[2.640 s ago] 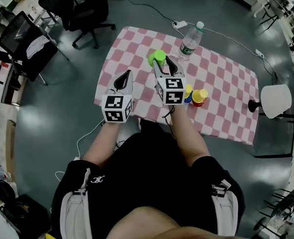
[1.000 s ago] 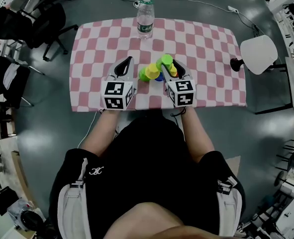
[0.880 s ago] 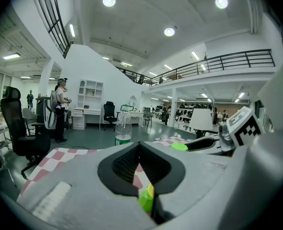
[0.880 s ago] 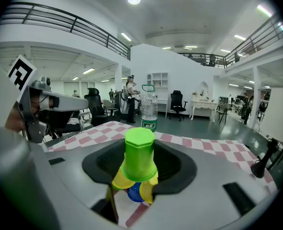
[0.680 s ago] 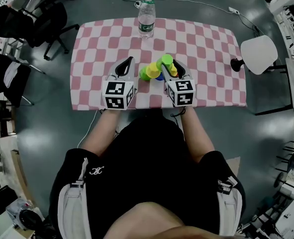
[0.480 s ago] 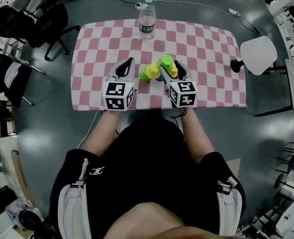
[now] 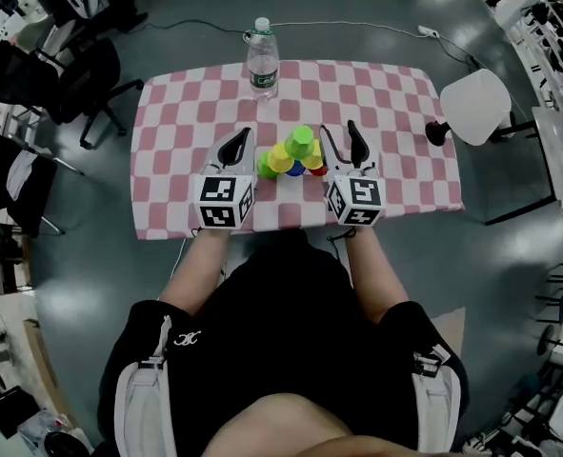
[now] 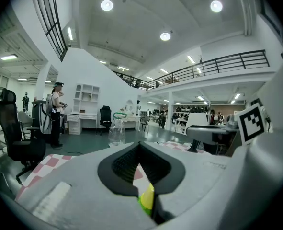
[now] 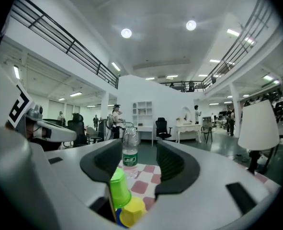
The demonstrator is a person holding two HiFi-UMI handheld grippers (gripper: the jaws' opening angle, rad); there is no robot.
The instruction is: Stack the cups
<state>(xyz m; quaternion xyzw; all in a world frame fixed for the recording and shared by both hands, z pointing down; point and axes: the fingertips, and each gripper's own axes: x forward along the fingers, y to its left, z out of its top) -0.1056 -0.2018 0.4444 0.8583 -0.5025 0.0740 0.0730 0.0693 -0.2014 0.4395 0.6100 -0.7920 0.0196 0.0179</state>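
Observation:
A small pile of cups stands on the checkered table (image 7: 167, 150). A green cup (image 7: 302, 139) tops it, over yellow cups (image 7: 281, 158), another green cup (image 7: 265, 167), a blue cup (image 7: 297, 168) and a red cup (image 7: 319, 169). My right gripper (image 7: 339, 138) hangs just right of the pile, open and empty; its jaws have just been opening, then eased in slightly. In the right gripper view the green cup (image 9: 118, 188) and a yellow cup (image 9: 131, 210) sit low and left, beyond the jaws. My left gripper (image 7: 241, 145) is shut, just left of the pile.
A water bottle (image 7: 263, 65) stands at the table's far edge, behind the cups. A white lamp (image 7: 472, 96) stands off the table's right end. Office chairs (image 7: 81, 69) are on the floor to the left. The table's near edge runs just under both grippers.
My right gripper opened off the top green cup and drew away to the right and up. The green cup stays on the pile. The left gripper barely moved.

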